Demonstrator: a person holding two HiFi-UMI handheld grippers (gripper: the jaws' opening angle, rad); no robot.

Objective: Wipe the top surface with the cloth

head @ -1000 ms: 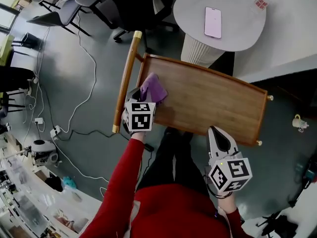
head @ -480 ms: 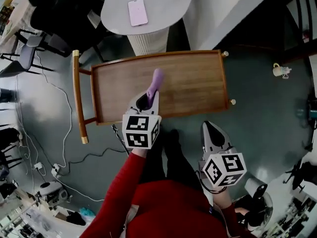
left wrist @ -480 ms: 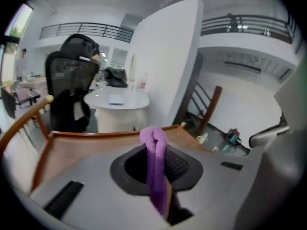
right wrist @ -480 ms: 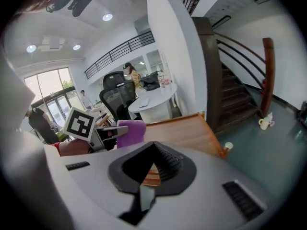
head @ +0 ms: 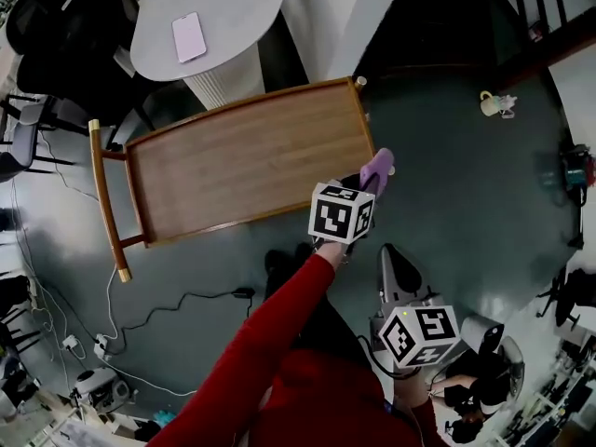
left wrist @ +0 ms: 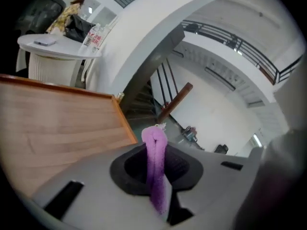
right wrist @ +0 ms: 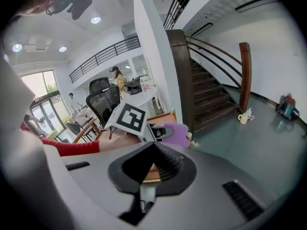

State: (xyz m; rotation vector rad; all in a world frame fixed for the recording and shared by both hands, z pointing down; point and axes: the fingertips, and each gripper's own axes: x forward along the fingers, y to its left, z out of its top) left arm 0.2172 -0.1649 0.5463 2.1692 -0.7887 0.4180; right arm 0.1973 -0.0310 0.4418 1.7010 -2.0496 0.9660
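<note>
The wooden cart top (head: 242,161) lies ahead of me, seen low on the left as cart top (left wrist: 57,123) in the left gripper view. My left gripper (head: 371,181) is shut on the purple cloth (head: 379,165), which now hangs just past the top's right end, over the floor. In its own view the cloth (left wrist: 155,162) stands bunched between the jaws. My right gripper (head: 388,251) is held back near my body, shut on nothing. From it I see the left gripper (right wrist: 162,130) and the cloth (right wrist: 178,134).
A round white table (head: 233,7) with a phone (head: 189,36) stands behind the cart. The cart's handle bar (head: 104,198) is at its left end. A mug (head: 494,103) sits on the floor at the right. Cables (head: 177,305) trail on the floor; a staircase (right wrist: 211,90) rises nearby.
My left gripper has swept the cloth from the top's left end, across the middle, to beyond its right end. The right gripper has stayed by my body.
</note>
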